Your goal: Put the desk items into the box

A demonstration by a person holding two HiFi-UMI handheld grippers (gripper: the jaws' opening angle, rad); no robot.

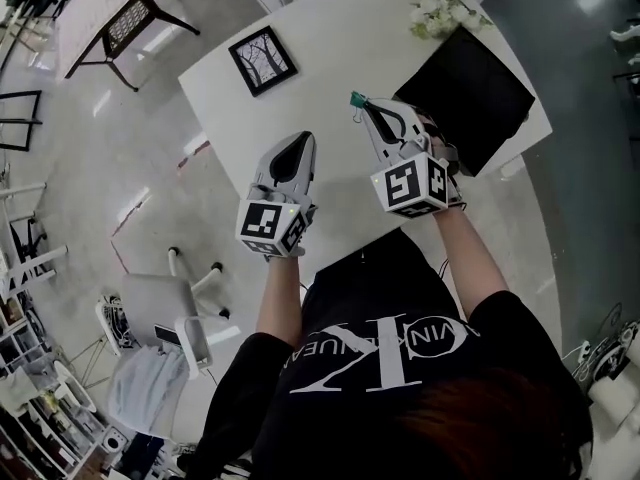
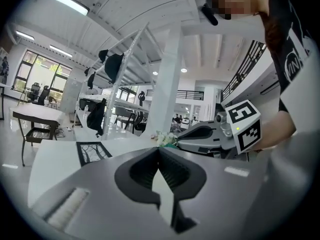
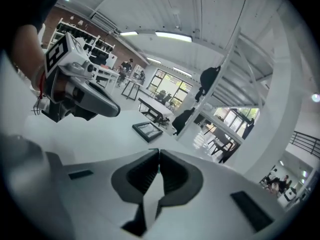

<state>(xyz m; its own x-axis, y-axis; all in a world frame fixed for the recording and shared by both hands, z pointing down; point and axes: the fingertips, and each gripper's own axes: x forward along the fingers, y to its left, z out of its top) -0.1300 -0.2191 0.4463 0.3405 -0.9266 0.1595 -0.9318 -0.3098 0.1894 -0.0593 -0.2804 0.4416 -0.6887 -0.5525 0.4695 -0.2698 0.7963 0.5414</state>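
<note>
Right tool [image 1: 365, 106]: ribbed black pads clenched on a small green clip [image 1: 355, 98], held over the smooth white counter [image 1: 340, 43], near the flat black rectangular box [image 1: 470, 93].
Left tool [image 1: 302, 138]: jaws pressed together, empty.
Black-framed square picture [image 1: 263, 60]: lies flat, well apart.

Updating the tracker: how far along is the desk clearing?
Done: nothing visible in the black box. In hand: right gripper pinches a small green object; left gripper shut, empty. Left: black picture frame and white flowers on the white table.
</note>
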